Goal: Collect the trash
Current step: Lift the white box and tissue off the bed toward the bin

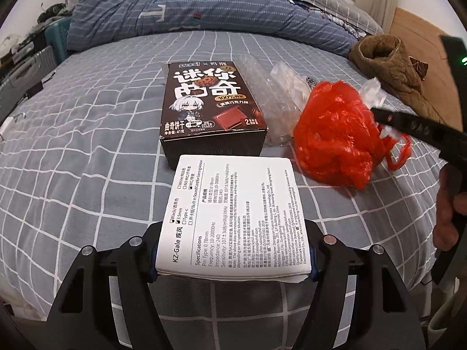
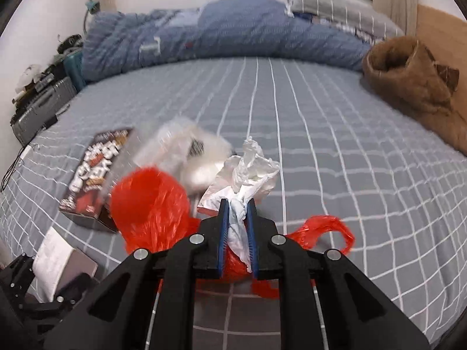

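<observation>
Right wrist: tissue [image 2: 251,172] between gripper [image 2: 237,204] pads.

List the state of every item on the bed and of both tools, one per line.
Left tool: shut on the white earphone box, held above the bed.
Right tool: shut on crumpled white tissue.
Red plastic bag: crumpled, on the sheet.
Cookie box: closed, lying flat.
Clear plastic wrap: crumpled beside the cookie box.
Brown boot: lying on its side.
Blue quilt: bunched at the far end.
</observation>
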